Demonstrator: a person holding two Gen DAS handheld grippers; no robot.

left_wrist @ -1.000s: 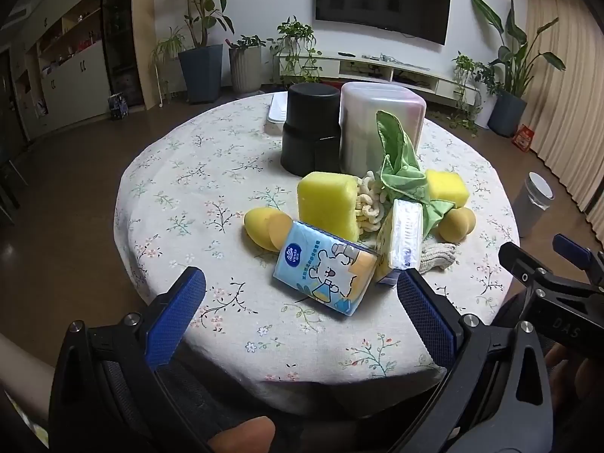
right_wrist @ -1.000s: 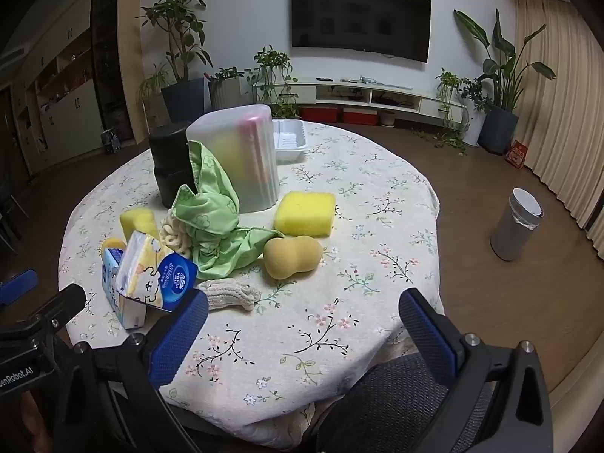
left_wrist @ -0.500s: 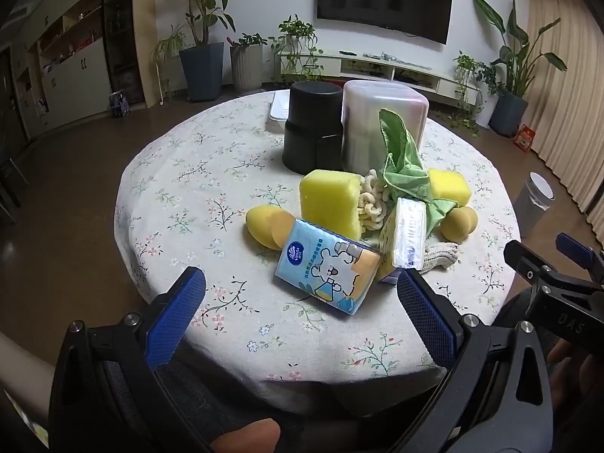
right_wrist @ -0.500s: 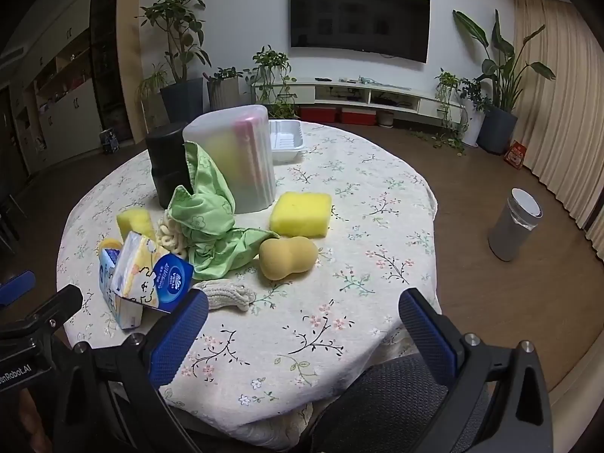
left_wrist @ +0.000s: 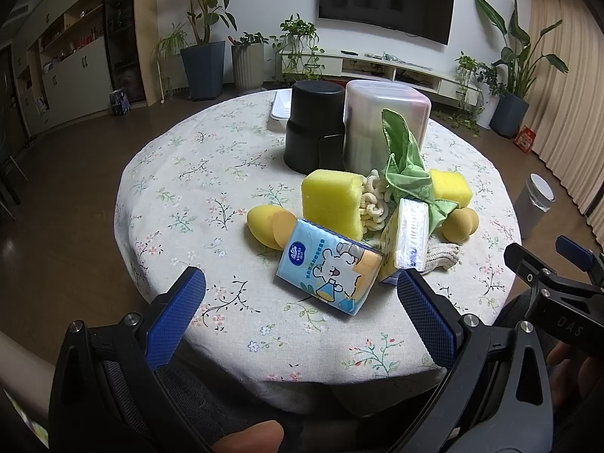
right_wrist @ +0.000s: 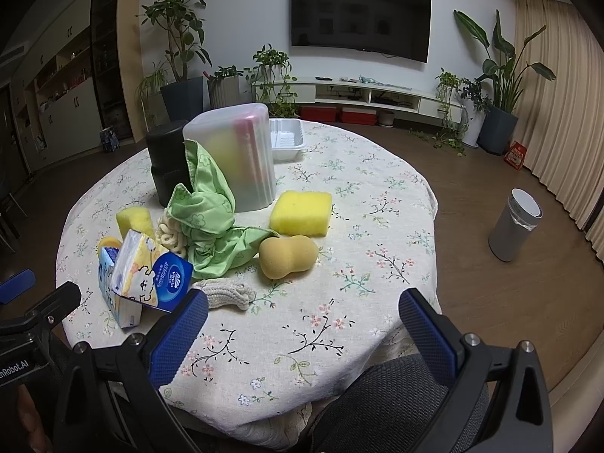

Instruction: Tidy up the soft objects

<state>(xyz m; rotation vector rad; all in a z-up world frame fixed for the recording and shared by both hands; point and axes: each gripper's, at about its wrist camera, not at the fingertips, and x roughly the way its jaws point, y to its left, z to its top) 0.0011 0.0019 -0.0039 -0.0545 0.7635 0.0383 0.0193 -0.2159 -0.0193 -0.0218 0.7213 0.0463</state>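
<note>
Both grippers are hanging low at the bottom of their frames, short of the near rim of the round table, and neither is touching anything. The left gripper is holding its blue pads wide apart with nothing between them; the right gripper is doing the same.

In the left wrist view the whole left half of the flowered cloth is lying bare, from the near edge up to the far rim. In the right wrist view the open room is sitting on the right and lower centre of the cloth, running out to the table's right edge.

The soft things are crowding the middle. A blue tissue pack is lying nearest the left gripper, with a second tissue pack leaning just beside it. A yellow sponge is standing on edge behind them, a second yellow sponge is lying flat to the right, a green cloth is draping down the middle, and a tan gourd-shaped sponge is resting just below it. A knitted cream cloth is lying near the front.

Behind, a black canister and a frosted plastic container are standing side by side, touching; blurred yellow and pink shapes are showing through the frosted wall. A white tray is sitting behind them near the far rim.
</note>
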